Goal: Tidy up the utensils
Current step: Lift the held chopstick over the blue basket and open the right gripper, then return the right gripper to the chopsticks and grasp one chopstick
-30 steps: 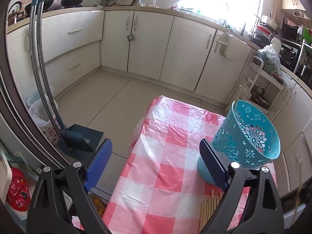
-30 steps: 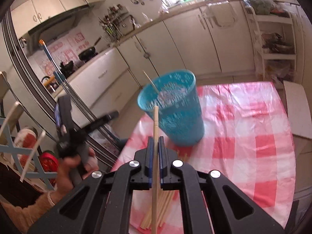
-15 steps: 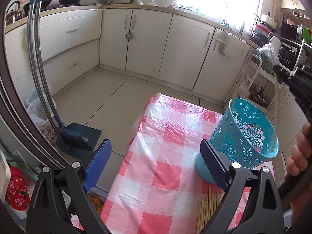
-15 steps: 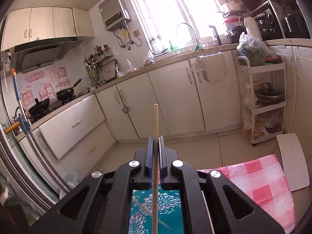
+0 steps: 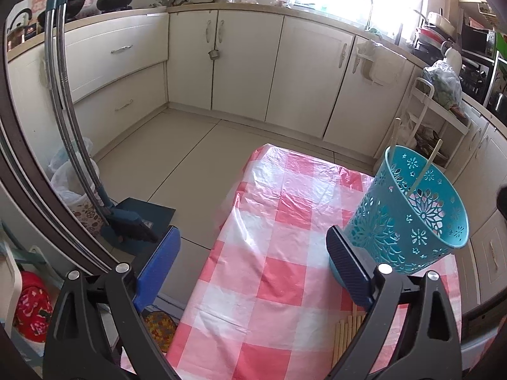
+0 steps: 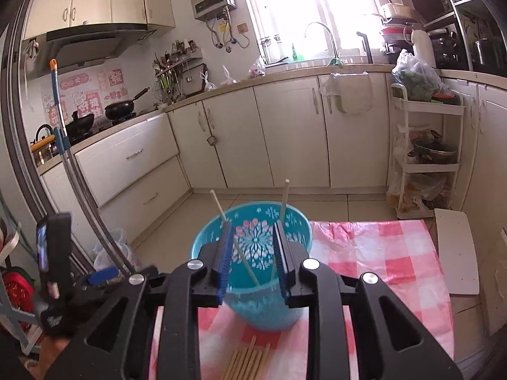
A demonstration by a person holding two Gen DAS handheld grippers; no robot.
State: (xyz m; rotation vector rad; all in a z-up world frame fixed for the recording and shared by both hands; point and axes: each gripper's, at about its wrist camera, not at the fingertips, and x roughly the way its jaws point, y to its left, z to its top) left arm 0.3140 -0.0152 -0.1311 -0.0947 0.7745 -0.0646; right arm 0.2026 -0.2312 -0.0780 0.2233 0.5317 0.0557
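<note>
A turquoise perforated basket (image 5: 408,221) (image 6: 253,304) stands on the pink-and-white checked tablecloth (image 5: 269,253). Two pale chopsticks (image 6: 284,199) (image 5: 424,167) lean inside it, tips above the rim. More chopsticks (image 6: 250,361) (image 5: 347,326) lie in a bundle on the cloth in front of the basket. My right gripper (image 6: 252,234) hovers just over the basket's near rim. Its jaws are opening and nothing is pressed between the pads. My left gripper (image 5: 253,240) stands wide open, its right finger close beside the basket's base.
A broom and dustpan (image 5: 133,221) lean on the floor left of the table. A white shelf cart (image 6: 424,164) stands at the right by the cabinets. A white board (image 6: 453,250) lies past the table's right edge.
The right gripper lifted a chopstick over the basket, then let it go; the chopstick now stands in the basket. The left gripper has hardly moved.
</note>
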